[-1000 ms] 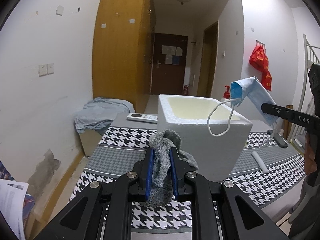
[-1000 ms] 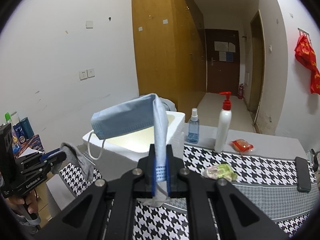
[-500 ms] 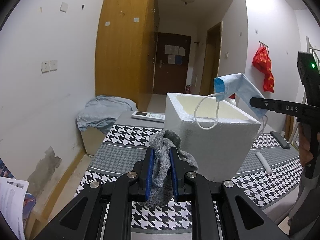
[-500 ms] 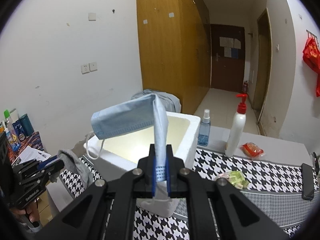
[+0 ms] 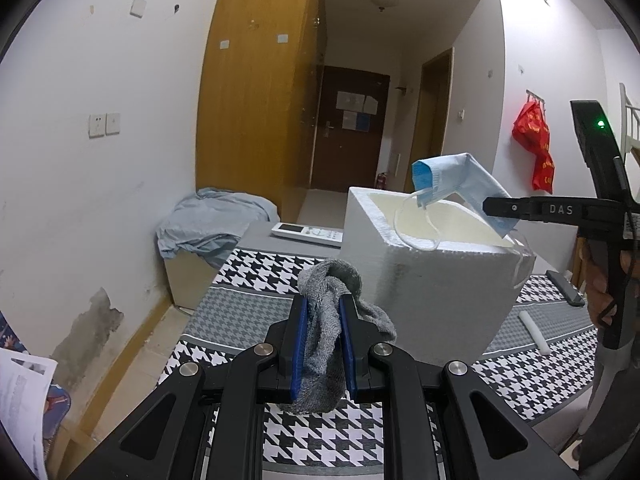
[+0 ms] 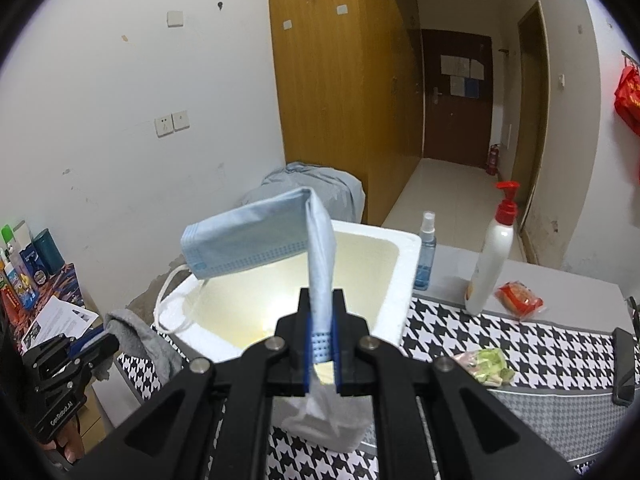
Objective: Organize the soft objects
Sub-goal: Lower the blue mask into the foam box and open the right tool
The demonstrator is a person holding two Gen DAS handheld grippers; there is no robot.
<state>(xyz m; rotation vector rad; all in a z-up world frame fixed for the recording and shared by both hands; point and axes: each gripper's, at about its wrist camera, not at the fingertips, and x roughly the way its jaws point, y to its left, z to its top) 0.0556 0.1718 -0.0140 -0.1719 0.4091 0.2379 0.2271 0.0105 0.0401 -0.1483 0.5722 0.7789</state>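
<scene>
My left gripper (image 5: pixel 323 312) is shut on a grey sock (image 5: pixel 325 332) and holds it above the table, just left of a white foam box (image 5: pixel 424 280). My right gripper (image 6: pixel 320 322) is shut on a blue face mask (image 6: pixel 256 240) and holds it over the open top of the foam box (image 6: pixel 400 280). The mask's ear loops hang into the box. The mask (image 5: pixel 456 184) and the right gripper (image 5: pixel 490 208) also show in the left wrist view. The left gripper (image 6: pixel 108 342) with the sock (image 6: pixel 140 340) shows at the lower left of the right wrist view.
The table has a houndstooth cloth (image 5: pixel 256 316). On it are a remote (image 5: pixel 306 234), a white tube (image 5: pixel 534 330), a spray bottle (image 6: pixel 425 250), a pump bottle (image 6: pixel 492 256), a red packet (image 6: pixel 519 299), a green packet (image 6: pixel 486 364) and a black phone (image 6: pixel 625 366). A grey cloth pile (image 5: pixel 208 226) lies beyond the table.
My right gripper has carried the mask leftward and forward from beside the box to over its opening. My left gripper with the sock has stayed nearly in place.
</scene>
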